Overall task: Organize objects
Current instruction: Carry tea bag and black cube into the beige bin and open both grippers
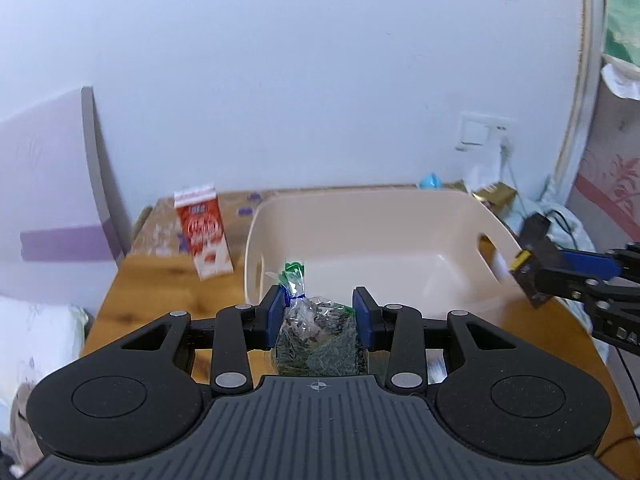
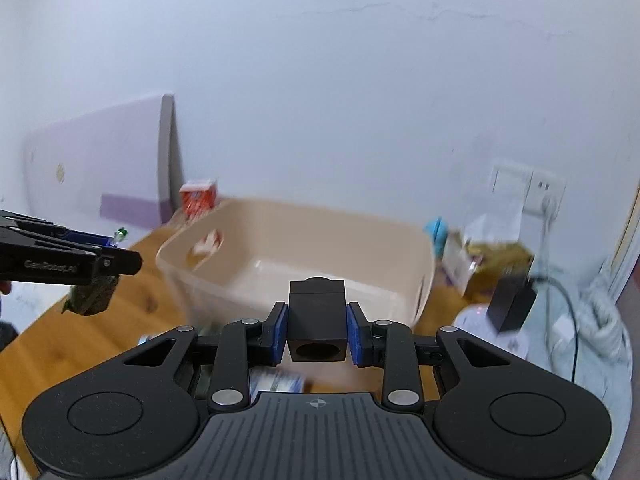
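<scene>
Between the left gripper's (image 1: 319, 316) jaws sat a pinched bag (image 1: 316, 344); the right gripper (image 2: 316, 334) pinched a black block (image 2: 317, 320). Beyond both lay the empty bin (image 1: 400, 208). The crinkly bag might slip out before reaching it.
</scene>
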A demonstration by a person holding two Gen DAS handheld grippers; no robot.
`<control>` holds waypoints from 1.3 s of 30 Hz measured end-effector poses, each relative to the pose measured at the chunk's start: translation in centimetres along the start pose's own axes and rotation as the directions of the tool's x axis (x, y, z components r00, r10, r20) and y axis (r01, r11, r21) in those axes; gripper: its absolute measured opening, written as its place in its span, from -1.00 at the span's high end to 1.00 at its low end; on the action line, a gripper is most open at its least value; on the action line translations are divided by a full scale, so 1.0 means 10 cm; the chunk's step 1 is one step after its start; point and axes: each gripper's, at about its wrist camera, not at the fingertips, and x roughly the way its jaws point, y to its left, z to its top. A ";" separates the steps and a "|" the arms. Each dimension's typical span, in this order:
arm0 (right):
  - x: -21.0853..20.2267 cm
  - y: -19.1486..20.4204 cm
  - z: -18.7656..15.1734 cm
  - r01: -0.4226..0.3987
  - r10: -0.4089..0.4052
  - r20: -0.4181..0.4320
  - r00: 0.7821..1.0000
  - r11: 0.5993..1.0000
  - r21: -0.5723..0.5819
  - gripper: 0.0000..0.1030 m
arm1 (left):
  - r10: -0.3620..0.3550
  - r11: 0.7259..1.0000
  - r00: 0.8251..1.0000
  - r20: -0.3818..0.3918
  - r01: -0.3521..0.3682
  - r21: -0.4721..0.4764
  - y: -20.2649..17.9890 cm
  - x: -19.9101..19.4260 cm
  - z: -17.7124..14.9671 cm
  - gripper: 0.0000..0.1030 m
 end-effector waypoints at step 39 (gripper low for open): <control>0.27 -0.13 -0.13 0.050 -0.054 -0.093 0.994 0.998 -0.046 -1.00 | 0.014 1.000 0.998 -0.066 -0.013 0.016 -0.16 0.16 -0.18 -0.74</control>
